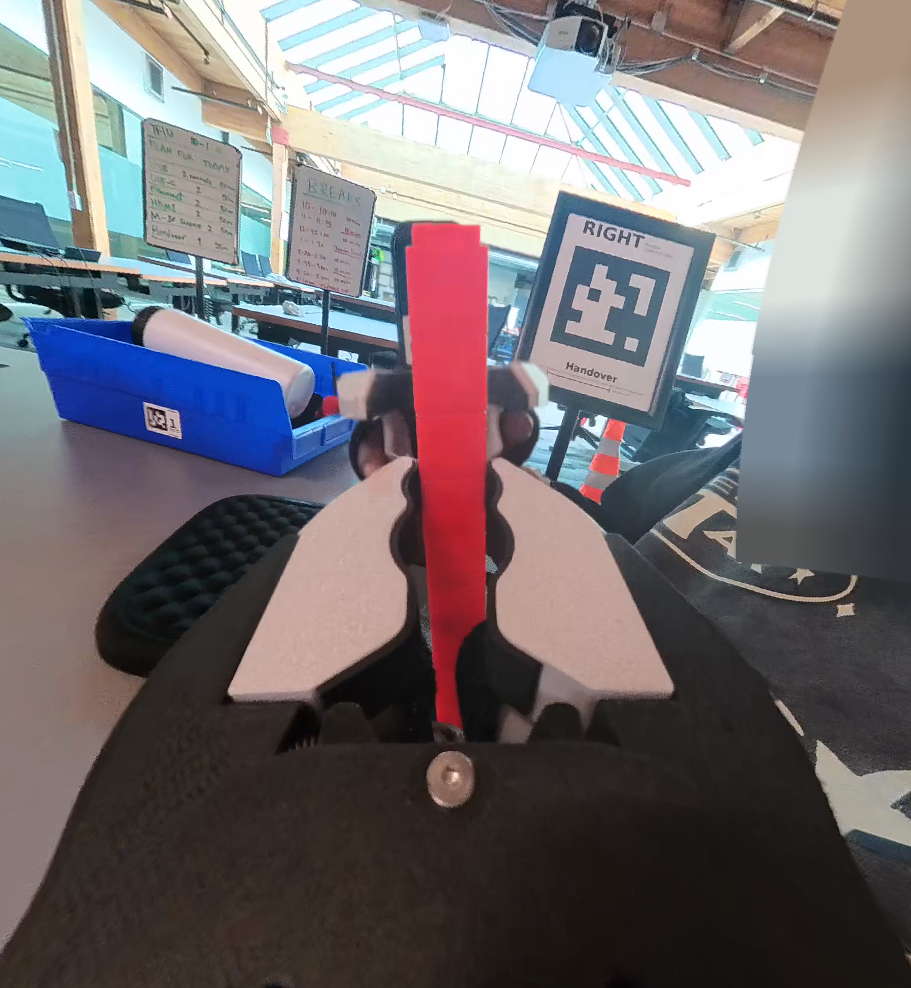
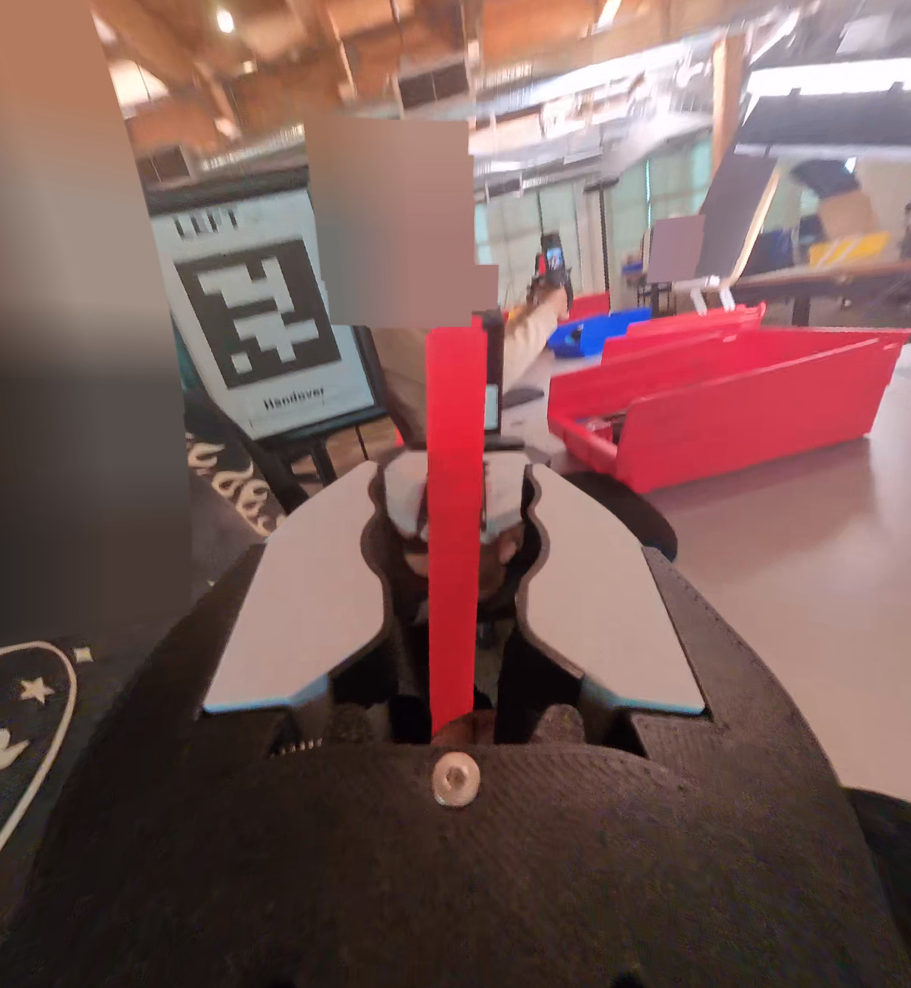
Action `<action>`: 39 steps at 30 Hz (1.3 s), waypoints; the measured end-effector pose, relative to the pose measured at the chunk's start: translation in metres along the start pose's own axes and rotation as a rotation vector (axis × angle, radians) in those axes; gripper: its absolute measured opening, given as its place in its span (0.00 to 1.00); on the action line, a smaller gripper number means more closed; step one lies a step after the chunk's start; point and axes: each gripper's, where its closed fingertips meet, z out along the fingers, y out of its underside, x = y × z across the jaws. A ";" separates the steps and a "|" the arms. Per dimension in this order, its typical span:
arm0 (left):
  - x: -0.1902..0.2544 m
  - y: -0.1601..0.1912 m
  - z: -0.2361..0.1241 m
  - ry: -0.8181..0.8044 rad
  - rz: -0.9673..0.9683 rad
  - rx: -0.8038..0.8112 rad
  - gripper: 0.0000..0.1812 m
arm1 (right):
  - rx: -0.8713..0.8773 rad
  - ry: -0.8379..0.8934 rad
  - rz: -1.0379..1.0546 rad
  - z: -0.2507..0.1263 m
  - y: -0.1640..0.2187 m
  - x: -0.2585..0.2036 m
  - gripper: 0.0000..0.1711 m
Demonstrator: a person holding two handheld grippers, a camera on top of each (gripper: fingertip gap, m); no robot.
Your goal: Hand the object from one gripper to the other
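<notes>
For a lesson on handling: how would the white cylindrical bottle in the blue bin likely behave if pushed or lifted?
The white bottle lies on its side, propped across the blue bin, so it would probably roll once nudged. Its smooth, rounded surface may slip in a tool. It looks rigid; its weight cannot be judged.

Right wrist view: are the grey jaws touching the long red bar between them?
Apart. The right wrist view shows open gaps on both sides between the long red bar and the right gripper jaws.

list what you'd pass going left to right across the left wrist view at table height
blue bin with the white bottle lying in it → red bar between the left gripper fingers → black tag board → orange cone
</notes>
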 end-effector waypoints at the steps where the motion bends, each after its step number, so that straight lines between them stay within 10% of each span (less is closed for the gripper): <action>1: 0.001 0.003 0.003 0.006 -0.003 -0.013 0.12 | 0.025 0.003 0.002 0.000 -0.004 -0.001 0.28; 5: 0.004 0.015 0.010 0.020 0.009 -0.072 0.13 | 0.024 -0.010 -0.042 0.003 -0.003 -0.004 0.12; 13: 0.005 -0.014 -0.004 0.006 0.024 0.012 0.26 | -0.110 0.015 -0.104 0.005 0.014 -0.002 0.12; 22: 0.009 -0.031 -0.001 -0.005 0.074 0.007 0.12 | -0.108 -0.007 -0.104 0.015 0.016 -0.007 0.13; 27: 0.008 -0.062 -0.014 -0.043 0.131 0.122 0.12 | -0.194 -0.056 -0.016 0.013 0.050 -0.004 0.41; 31: 0.012 -0.070 -0.018 -0.030 0.125 0.137 0.12 | -0.223 -0.095 -0.051 0.018 0.069 -0.005 0.13; 36: 0.010 -0.046 -0.012 -0.013 0.055 0.074 0.26 | -0.194 -0.065 -0.049 0.016 0.055 -0.003 0.13; 39: 0.010 -0.034 -0.008 -0.005 0.038 0.070 0.18 | -0.186 -0.073 -0.060 0.015 0.051 -0.007 0.13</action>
